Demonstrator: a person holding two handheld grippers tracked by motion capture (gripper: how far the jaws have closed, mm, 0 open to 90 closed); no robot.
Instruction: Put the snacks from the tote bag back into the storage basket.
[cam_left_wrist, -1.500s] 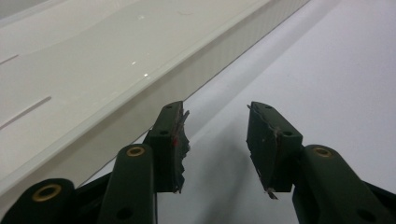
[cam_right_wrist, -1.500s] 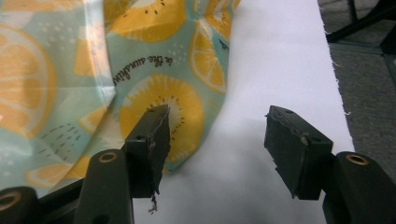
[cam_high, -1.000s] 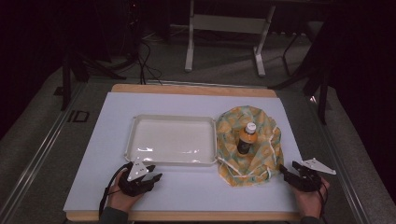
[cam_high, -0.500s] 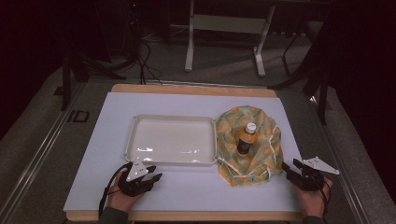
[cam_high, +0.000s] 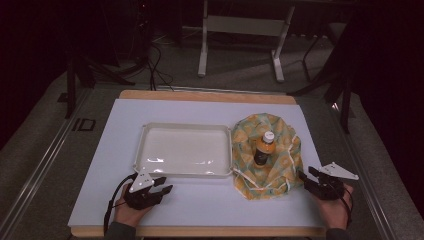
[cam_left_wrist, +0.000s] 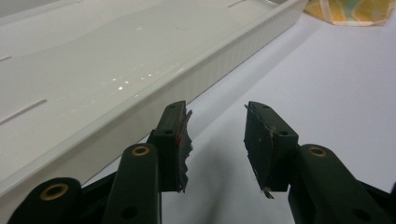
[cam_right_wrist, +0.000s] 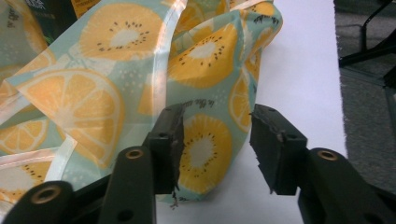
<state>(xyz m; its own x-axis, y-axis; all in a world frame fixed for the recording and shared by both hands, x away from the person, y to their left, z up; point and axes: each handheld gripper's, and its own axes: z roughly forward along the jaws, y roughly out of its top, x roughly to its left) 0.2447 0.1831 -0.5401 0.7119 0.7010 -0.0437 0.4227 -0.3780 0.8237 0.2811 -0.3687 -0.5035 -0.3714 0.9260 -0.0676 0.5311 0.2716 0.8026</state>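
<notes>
As the right gripper (cam_high: 306, 178) edges in from where it sat a second ago, we now find its spread jaws at the near right edge of the fruit-print bag (cam_high: 267, 155), with a fold of the cloth (cam_right_wrist: 205, 140) lying between them but not yet pinched. We read that small advance as the opening of a grasp on the bag's rim, most likely to pull the fabric down from around the bottle (cam_high: 264, 148), which stands upright in the middle of the crumpled bag on the right half of the white mat (cam_high: 210, 207).

The left gripper (cam_high: 162, 185) has not moved in that time; we see it resting on the mat just beside the near wall of the empty white tray (cam_high: 150, 131), jaws apart and holding nothing, the tray's ribbed side (cam_left_wrist: 224, 70) close ahead of it.

Tray and bag touch or nearly touch along their shared edge. We judge the loose drawstring (cam_high: 250, 180) trailing at the bag's near side to be the likeliest snag, and the tall bottle could tip if the cloth is tugged sharply.
</notes>
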